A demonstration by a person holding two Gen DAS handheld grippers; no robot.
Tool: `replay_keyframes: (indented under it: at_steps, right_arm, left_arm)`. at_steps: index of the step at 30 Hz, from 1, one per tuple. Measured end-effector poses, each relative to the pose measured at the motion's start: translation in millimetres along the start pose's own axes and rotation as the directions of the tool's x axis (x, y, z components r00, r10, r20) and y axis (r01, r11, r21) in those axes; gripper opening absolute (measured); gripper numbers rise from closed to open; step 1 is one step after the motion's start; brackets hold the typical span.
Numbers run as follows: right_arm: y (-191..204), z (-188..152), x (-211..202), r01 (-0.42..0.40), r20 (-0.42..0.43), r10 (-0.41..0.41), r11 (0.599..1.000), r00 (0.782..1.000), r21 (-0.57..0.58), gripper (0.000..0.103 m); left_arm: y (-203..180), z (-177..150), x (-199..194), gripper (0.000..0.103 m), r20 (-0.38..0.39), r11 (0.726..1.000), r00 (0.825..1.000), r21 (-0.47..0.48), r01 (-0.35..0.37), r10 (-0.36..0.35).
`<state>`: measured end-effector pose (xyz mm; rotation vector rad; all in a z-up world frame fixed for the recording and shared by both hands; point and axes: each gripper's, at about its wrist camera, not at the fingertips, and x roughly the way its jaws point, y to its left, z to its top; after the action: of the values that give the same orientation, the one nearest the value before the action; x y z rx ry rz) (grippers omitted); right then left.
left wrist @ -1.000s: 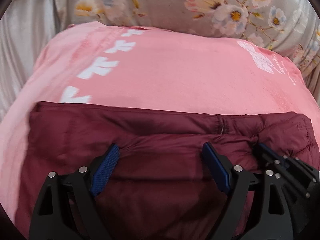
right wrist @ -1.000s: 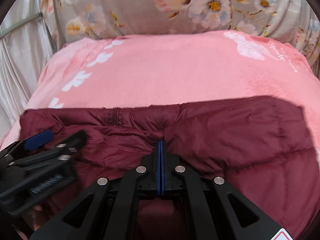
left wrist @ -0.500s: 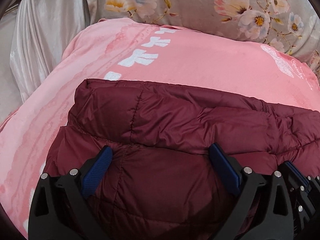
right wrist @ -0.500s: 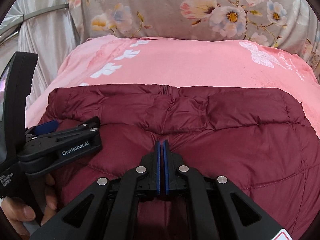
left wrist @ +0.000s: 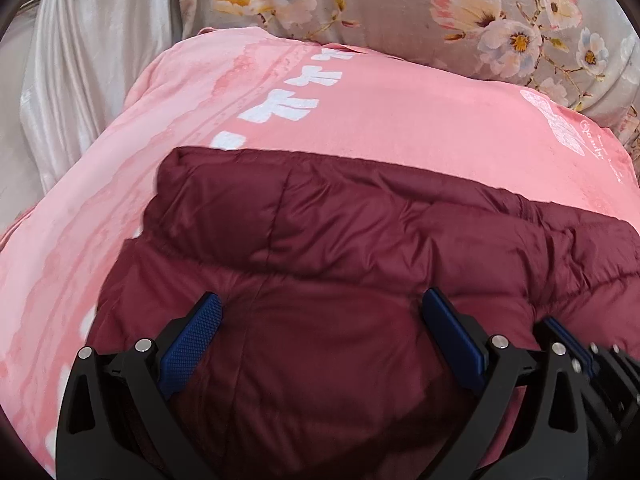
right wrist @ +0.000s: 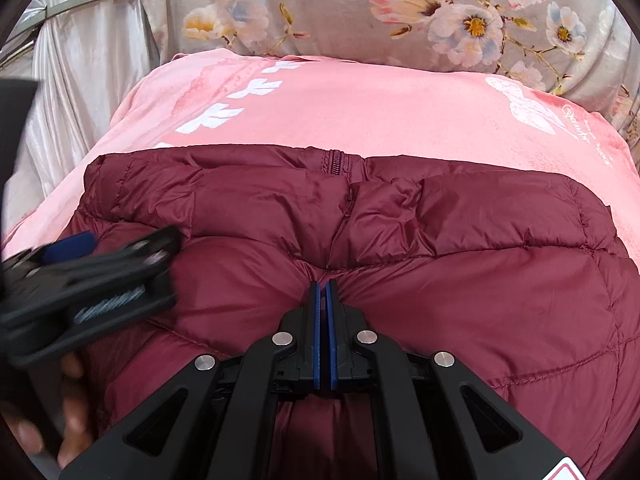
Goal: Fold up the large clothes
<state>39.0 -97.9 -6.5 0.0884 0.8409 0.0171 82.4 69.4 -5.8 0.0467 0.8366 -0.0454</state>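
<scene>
Nearest, the right tool (right wrist: 323, 292) is seen pinched tight on a pucker of the jacket (right wrist: 440, 280), at about the middle of its width. The left tool (left wrist: 320, 320) is held spread wide over the jacket's left part, nothing gripped; in the right view it is blurred, so contact cannot be judged. The jacket is laid on a pink blanket (left wrist: 400, 120), its long axis running left to right, a folded edge with the zip (right wrist: 336, 162) lying just ahead of both tools. Beyond, floral fabric (right wrist: 320, 8) is seen.
</scene>
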Motion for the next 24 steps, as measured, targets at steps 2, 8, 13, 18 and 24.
replay_keyframes:
  at_steps: [2, 8, 13, 18, 24]
  right_arm:
    - [-0.4, 0.0, -0.5, -0.009, -0.001, 0.009, 1.0, 1.0, 0.005, 0.004]
    - [0.2, -17.9, -29.3, -0.056, -0.02, 0.057, 0.998, 0.998, 0.025, 0.004]
    - [2.7, -47.0, -63.8, -0.111, -0.018, 0.111, 0.994, 0.994, 0.021, 0.005]
    - [15.5, -77.6, -88.7, -0.085, -0.01, 0.085, 0.995, 0.996, -0.043, 0.005]
    - [18.4, -96.4, -100.0, -0.065, 0.0, 0.065, 0.996, 0.998, -0.062, 0.005]
  left_arm:
    - [3.7, -8.6, -12.8, 0.098, -0.007, 1.0, 1.0, -0.003, 0.009, -0.009]
    - [45.6, -42.8, -56.4, 0.098, -0.037, 0.999, 0.999, -0.02, 0.036, -0.037]
    - [108.4, -72.3, -73.5, 0.098, -0.079, 0.987, 0.997, -0.16, 0.004, -0.017]
    - [154.2, -92.8, -61.4, 0.098, -0.129, 0.911, 0.974, -0.393, 0.123, -0.188]
    - [136.9, -84.8, -56.4, 0.098, -0.093, 0.889, 0.961, -0.412, 0.201, -0.261]
